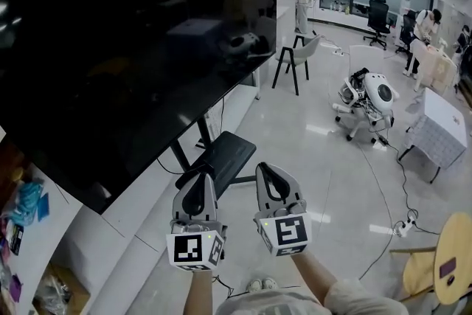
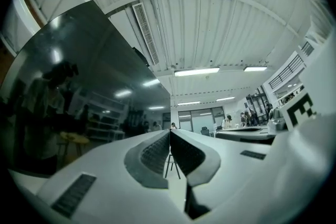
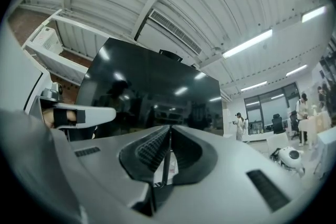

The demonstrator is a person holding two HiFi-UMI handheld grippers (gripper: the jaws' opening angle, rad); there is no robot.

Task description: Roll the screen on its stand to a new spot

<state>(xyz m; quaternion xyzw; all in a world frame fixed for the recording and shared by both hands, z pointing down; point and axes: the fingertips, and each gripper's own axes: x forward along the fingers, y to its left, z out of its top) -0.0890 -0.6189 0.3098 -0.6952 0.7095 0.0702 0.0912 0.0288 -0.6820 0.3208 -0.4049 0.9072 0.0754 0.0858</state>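
Now your left gripper [image 1: 200,192] and right gripper [image 1: 271,184] are both closed, empty, held apart from the screen [image 1: 125,48].

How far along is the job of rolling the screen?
Done: nothing that shows. The screen sits on its stand, and whether this is the new spot cannot be told. In hand: nothing. The left gripper and the right gripper are shut and empty, held in the air clear of the screen. Left: seemingly the push itself.
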